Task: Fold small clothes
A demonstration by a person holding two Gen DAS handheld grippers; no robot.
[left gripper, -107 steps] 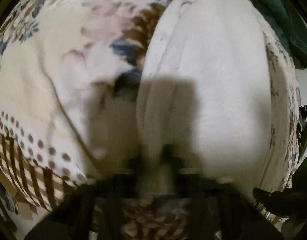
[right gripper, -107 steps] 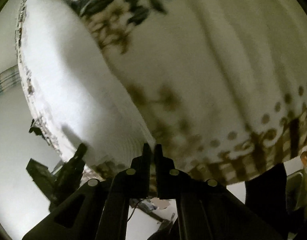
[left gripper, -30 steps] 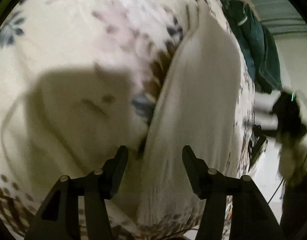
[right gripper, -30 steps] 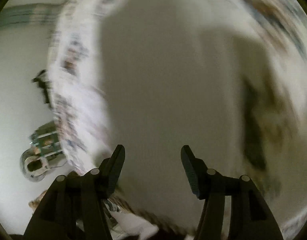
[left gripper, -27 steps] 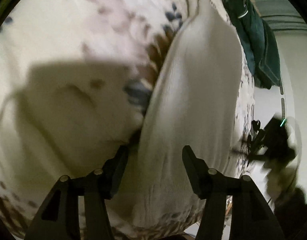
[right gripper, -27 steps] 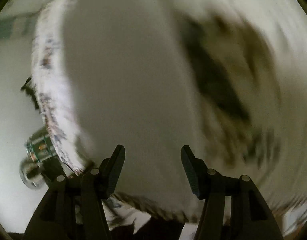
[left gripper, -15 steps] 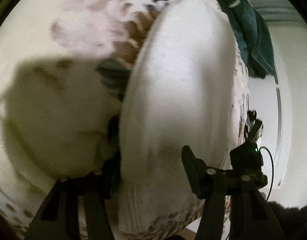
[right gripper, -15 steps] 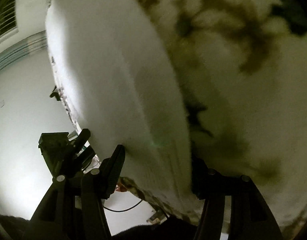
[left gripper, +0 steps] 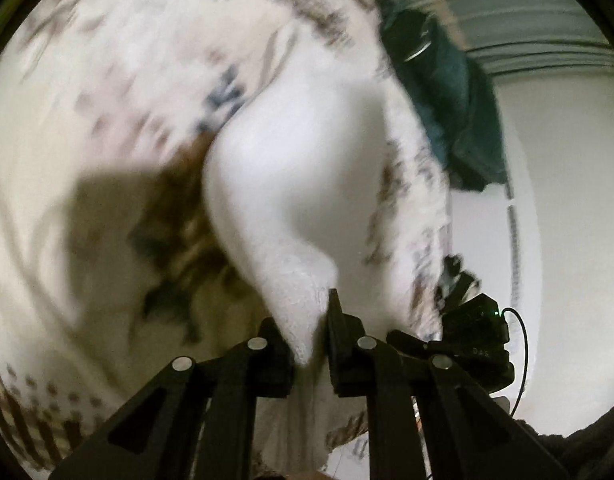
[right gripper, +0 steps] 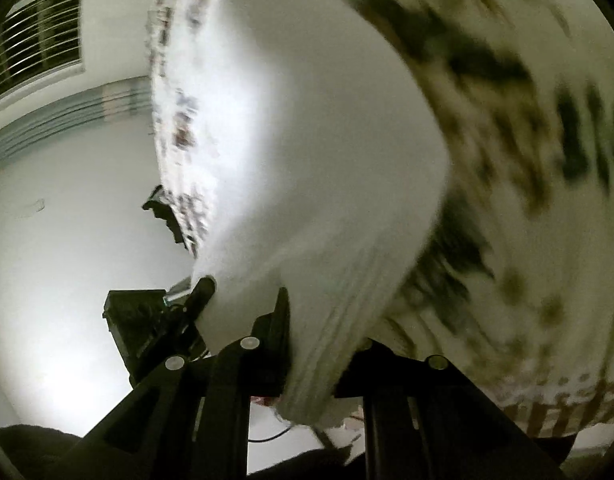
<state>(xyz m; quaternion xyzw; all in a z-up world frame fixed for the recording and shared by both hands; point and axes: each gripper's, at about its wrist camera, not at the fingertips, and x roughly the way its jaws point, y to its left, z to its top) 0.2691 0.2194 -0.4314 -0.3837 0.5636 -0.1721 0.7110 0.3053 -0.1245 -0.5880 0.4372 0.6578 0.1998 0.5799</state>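
While no writing is showing legibly, we are pinching the white garment (left gripper: 291, 184) in the left gripper (left gripper: 311, 334) and right gripper (right gripper: 319, 344), lifting it off the floral blanket (left gripper: 107, 92), dark green clothing (left gripper: 447, 92) lying behind.

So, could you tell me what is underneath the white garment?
The white garment lies on a floral patterned blanket, which shows around it. The left gripper and right gripper pinch its near edge. The blanket directly beneath is covered.
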